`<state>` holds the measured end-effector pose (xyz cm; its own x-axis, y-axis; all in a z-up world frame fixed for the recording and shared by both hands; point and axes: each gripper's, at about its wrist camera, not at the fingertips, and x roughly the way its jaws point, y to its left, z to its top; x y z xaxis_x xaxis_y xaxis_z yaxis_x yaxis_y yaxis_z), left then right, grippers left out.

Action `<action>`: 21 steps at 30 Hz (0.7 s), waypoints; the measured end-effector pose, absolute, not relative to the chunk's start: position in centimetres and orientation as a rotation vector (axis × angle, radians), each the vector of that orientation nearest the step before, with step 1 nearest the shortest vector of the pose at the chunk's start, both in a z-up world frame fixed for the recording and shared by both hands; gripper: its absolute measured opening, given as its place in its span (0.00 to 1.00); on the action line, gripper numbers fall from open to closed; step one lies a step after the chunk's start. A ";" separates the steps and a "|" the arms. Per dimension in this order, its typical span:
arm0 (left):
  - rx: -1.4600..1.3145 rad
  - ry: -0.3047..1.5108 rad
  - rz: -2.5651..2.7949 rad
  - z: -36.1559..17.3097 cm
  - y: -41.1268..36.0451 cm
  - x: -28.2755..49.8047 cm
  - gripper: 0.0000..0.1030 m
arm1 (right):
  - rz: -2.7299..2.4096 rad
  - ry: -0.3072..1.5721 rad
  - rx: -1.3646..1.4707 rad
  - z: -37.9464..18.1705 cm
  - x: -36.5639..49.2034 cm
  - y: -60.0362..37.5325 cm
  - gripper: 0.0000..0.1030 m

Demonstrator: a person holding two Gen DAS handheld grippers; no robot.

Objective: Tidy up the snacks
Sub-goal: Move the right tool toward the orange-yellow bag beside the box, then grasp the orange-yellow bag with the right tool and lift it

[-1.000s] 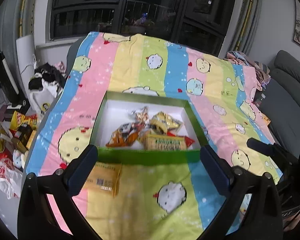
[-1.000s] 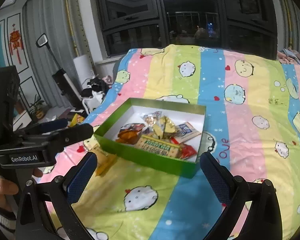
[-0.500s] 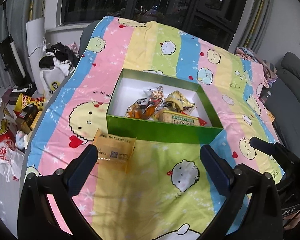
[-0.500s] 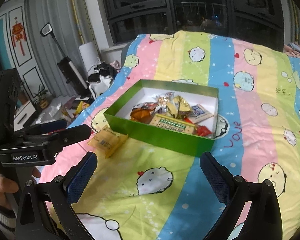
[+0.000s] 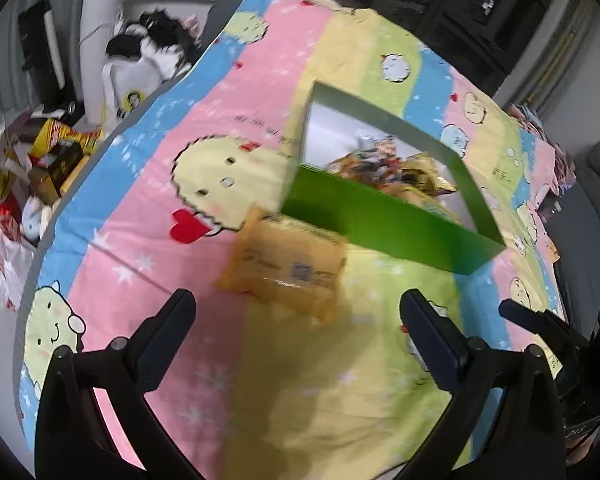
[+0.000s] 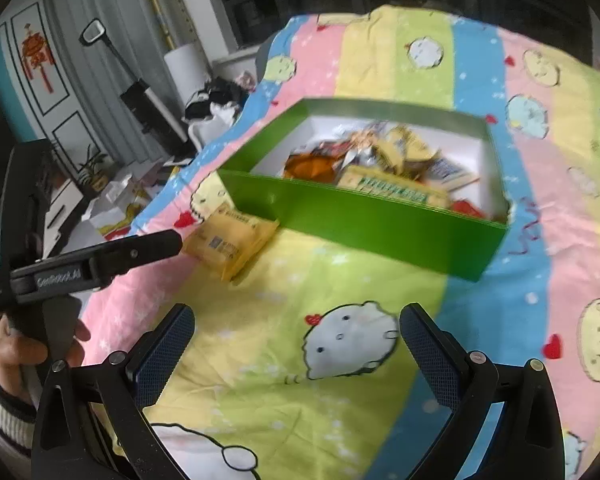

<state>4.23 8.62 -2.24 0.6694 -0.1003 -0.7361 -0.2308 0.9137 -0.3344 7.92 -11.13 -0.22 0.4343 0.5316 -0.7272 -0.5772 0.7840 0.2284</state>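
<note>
A green box with a white inside holds several snack packets and sits on a striped cartoon blanket. A yellow snack packet lies on the blanket just outside the box's near left corner. My left gripper is open, hovering just short of the yellow packet with nothing between its fingers. In the right wrist view the left gripper points at the packet from the left. My right gripper is open over the blanket in front of the box, empty.
The blanket covers a raised surface that drops off at the left. On the floor to the left lie bags and boxes. A grey sofa stands at the right. A person's hand holds the left gripper's handle.
Both grippers have moved down and closer to the blanket. The left gripper has swung toward the yellow packet, which now lies just ahead of its fingers. Both stay open.
</note>
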 end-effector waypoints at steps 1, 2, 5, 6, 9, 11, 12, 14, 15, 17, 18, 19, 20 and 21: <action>-0.438 0.845 0.073 -2.6 9.1 4.4 0.99 | 0.701 0.897 -0.051 -0.7 8.1 -10.8 0.99; -0.451 0.849 0.068 -2.9 9.6 4.5 0.99 | 0.711 0.911 -0.044 -1.1 8.3 -10.5 0.99; -0.488 0.850 0.049 -3.5 10.5 4.9 0.99 | 0.735 0.944 -0.023 -2.3 8.8 -9.6 0.99; -0.497 0.850 0.041 -3.7 10.7 5.1 0.99 | 0.742 0.951 -0.019 -2.5 8.8 -9.4 0.99; -0.530 0.859 0.006 -4.2 11.2 6.0 0.98 | 0.765 0.970 -0.003 -3.3 9.2 -8.5 0.99; -0.545 0.869 -0.007 -4.5 11.5 6.6 0.98 | 0.778 0.979 0.011 -3.7 9.6 -7.8 0.99; -0.546 0.875 -0.007 -4.6 11.5 6.8 0.97 | 0.783 0.981 0.017 -3.9 9.7 -7.7 0.99; -0.538 0.882 -0.013 -4.8 11.5 7.3 0.95 | 0.799 0.989 0.036 -4.3 10.2 -7.0 0.99; -0.534 0.887 -0.018 -4.9 11.5 7.6 0.95 | 0.802 0.991 0.040 -4.4 10.3 -6.7 0.99; -0.531 0.892 -0.031 -5.0 11.4 7.9 0.94 | 0.813 0.996 0.041 -4.8 10.7 -5.8 0.99; -0.530 0.895 -0.033 -5.1 11.5 8.0 0.91 | 0.816 0.995 0.039 -5.0 10.9 -5.4 0.99; -0.529 0.901 -0.036 -5.3 11.5 8.3 0.88 | 0.817 0.994 0.038 -5.1 11.0 -5.1 0.99; -0.529 0.905 -0.041 -5.4 11.5 8.5 0.86 | 0.817 0.994 0.039 -5.2 11.2 -4.7 0.98; -0.531 0.910 -0.047 -5.5 11.6 8.6 0.85 | 0.820 0.996 0.041 -5.3 11.3 -4.4 0.96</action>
<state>8.63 11.57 -5.49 0.6221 -0.2588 -0.7390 -0.1812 0.8706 -0.4574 11.30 -4.36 -5.35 0.2776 0.6283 -0.7267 -0.5927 0.7073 0.3852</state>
